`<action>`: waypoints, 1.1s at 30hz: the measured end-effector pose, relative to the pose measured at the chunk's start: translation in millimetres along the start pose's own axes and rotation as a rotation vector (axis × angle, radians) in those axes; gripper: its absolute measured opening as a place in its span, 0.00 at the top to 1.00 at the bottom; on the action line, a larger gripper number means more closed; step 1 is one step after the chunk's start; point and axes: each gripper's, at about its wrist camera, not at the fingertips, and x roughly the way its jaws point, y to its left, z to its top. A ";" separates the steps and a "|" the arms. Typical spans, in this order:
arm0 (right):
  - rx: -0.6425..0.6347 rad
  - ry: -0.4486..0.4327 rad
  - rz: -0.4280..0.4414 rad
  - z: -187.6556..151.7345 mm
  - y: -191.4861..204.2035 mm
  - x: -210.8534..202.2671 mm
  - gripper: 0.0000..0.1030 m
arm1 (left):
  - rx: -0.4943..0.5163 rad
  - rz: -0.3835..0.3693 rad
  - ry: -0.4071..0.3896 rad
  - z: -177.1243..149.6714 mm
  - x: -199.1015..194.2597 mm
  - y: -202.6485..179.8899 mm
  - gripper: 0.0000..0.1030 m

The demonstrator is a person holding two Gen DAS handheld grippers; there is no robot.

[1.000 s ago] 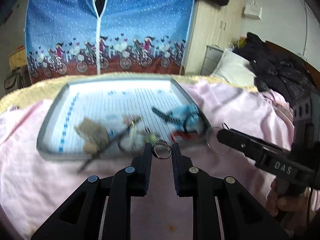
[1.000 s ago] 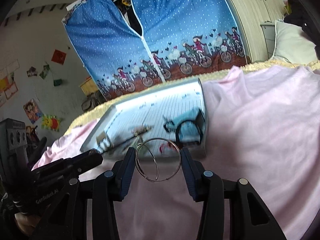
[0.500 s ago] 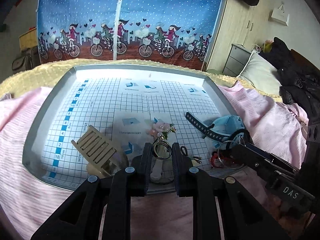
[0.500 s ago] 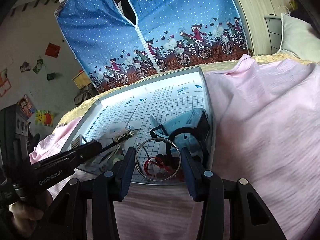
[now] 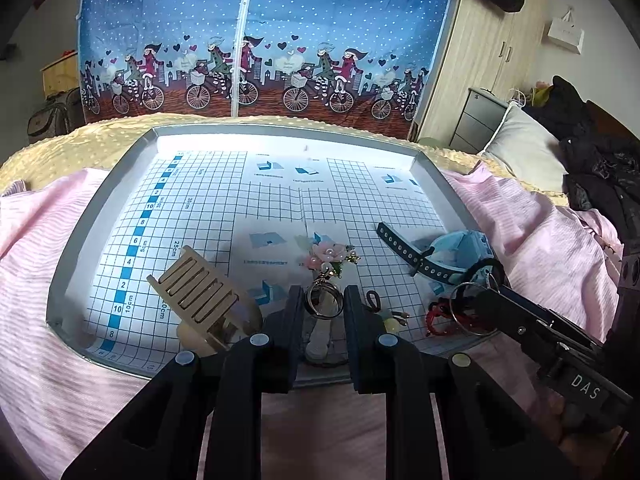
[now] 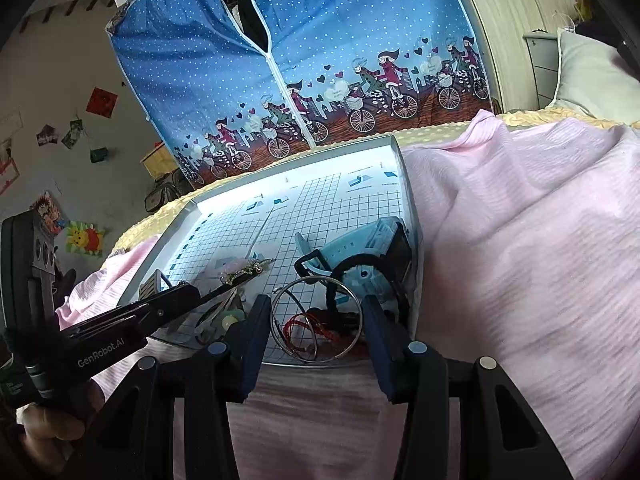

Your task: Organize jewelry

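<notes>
A grey tray (image 5: 100, 196) lined with gridded paper lies on a pink blanket. My left gripper (image 5: 323, 302) is shut on a small silver ring (image 5: 324, 303), held just over the tray's near edge. My right gripper (image 6: 316, 318) is shut on thin silver bangles (image 6: 320, 320) above the tray's near right corner; it also shows at the right in the left wrist view (image 5: 472, 304). In the tray lie a wooden comb-like clip (image 5: 196, 292), a pink flower brooch (image 5: 330, 256), a light blue watch (image 5: 452, 254) with a dark strap, and a red cord (image 5: 440, 316).
The pink blanket (image 6: 520, 240) covers a bed, with a yellow cover (image 5: 80, 140) behind the tray. A blue fabric wardrobe (image 5: 260, 40) stands beyond. A pillow (image 5: 524, 148), dark clothes (image 5: 600, 168) and a wooden cupboard (image 5: 488, 60) are at the right.
Both grippers have moved forward from over the blanket to the tray's near edge, each still holding its piece. The tray now looks larger and sharper.
</notes>
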 end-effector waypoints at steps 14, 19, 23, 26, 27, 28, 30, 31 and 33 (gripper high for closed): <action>-0.056 -0.049 -0.059 2.9 3.5 -11.3 0.38 | -0.019 -0.003 -0.088 5.2 -35.2 0.9 0.39; -0.088 -0.134 -0.091 8.2 7.5 -35.8 0.19 | 0.001 0.041 -0.144 8.8 -67.1 -8.1 0.35; -0.093 -0.213 -0.089 13.1 11.8 -61.6 0.00 | 0.022 0.080 -0.234 11.8 -104.2 -16.0 0.17; -0.103 -0.255 -0.070 15.6 17.7 -83.9 0.00 | 0.034 0.088 -0.305 13.1 -135.0 -20.9 0.11; -0.106 -0.266 -0.059 15.4 19.9 -91.1 0.00 | 0.034 0.091 -0.322 13.2 -143.7 -22.1 0.10; -0.108 -0.276 -0.051 15.7 21.9 -97.0 0.00 | 0.038 0.096 -0.344 12.5 -154.7 -24.1 0.09; -0.121 -0.303 -0.035 16.0 29.6 -111.8 0.00 | 0.044 0.101 -0.376 11.1 -174.3 -27.8 0.09; -0.133 -0.316 -0.031 16.1 34.1 -118.7 0.00 | 0.043 0.099 -0.383 11.6 -180.7 -28.0 0.09; -0.165 -0.345 -0.029 15.4 44.1 -133.2 0.00 | 0.038 0.101 -0.403 8.8 -197.4 -29.6 0.08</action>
